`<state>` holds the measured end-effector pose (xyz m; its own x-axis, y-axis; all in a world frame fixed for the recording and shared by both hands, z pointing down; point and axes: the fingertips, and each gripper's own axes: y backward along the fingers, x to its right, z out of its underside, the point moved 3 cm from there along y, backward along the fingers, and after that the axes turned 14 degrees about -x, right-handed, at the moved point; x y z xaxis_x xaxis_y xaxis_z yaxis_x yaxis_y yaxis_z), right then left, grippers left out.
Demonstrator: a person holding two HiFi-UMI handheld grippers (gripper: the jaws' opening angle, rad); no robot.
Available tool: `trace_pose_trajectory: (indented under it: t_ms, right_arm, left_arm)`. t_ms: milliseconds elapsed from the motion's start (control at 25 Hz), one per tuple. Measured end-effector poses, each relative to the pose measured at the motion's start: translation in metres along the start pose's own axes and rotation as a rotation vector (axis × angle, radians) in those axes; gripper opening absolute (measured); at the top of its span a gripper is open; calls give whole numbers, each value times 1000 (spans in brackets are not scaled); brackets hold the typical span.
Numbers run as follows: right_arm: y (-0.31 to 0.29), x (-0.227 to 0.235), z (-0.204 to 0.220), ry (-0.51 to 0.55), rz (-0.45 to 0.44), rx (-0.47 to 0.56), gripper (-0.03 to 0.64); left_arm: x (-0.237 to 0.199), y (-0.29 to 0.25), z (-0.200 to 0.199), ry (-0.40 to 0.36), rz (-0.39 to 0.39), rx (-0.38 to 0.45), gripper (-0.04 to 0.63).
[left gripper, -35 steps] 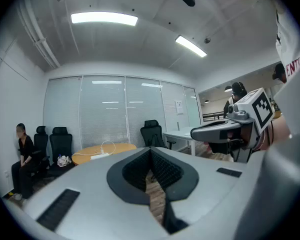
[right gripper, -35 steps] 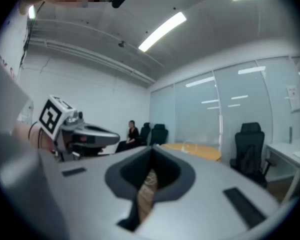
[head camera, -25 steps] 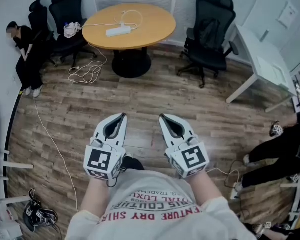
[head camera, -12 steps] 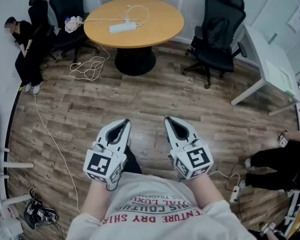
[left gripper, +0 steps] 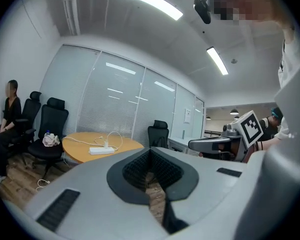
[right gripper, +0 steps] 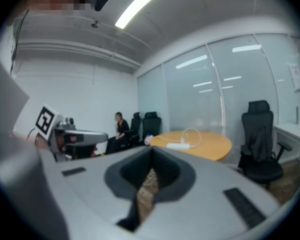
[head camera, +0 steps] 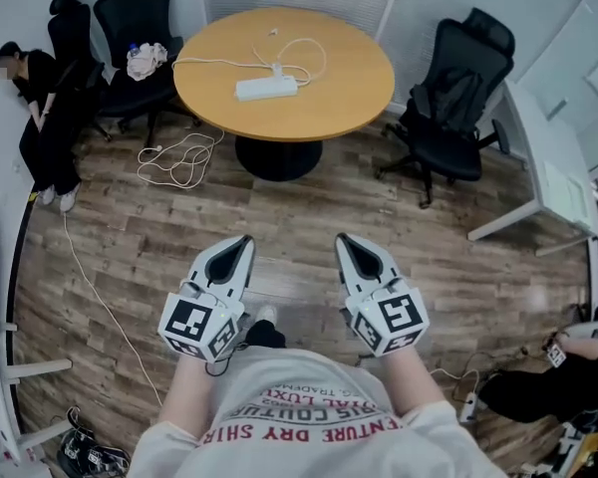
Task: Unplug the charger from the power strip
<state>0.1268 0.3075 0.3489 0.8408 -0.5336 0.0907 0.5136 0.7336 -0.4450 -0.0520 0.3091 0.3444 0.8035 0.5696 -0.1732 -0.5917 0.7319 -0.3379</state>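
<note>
A white power strip lies on the round wooden table at the far side of the room. A small white charger is plugged into it, and its white cable loops over the tabletop. My left gripper and right gripper are held side by side in front of my body, over the wooden floor, well short of the table. Both are shut with nothing in them. The strip shows far beyond the left gripper, and the strip likewise far beyond the right gripper.
Black office chairs stand left and right of the table. A person sits at the left wall. A white cable lies coiled on the floor. A white desk stands at the right; another person sits low right.
The table and power strip have come nearer and lower in the head view as I walk towards them. Both grippers stay shut and level in front of me.
</note>
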Motion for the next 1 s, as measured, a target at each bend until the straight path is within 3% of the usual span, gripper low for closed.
trace_pose_trajectory:
  t_ms: [200,400,720,1000]
  right_arm:
    - [-62,10,-47,-6,31,11,28]
    - [-118,30,-69,-17,27,-15,28]
    - [-231,94,-104,-7,-50,-27,28]
    - [-337,184,-161,50,-132,-64,28]
  left_arm:
    - [-77,-28,-44,2,20,32,29]
    - [-125,-58,-53,27,-6,14,29]
    - [-197,-128,-70,45,-115,4,29]
    - [-255,-227,-127,52,-226,32,29]
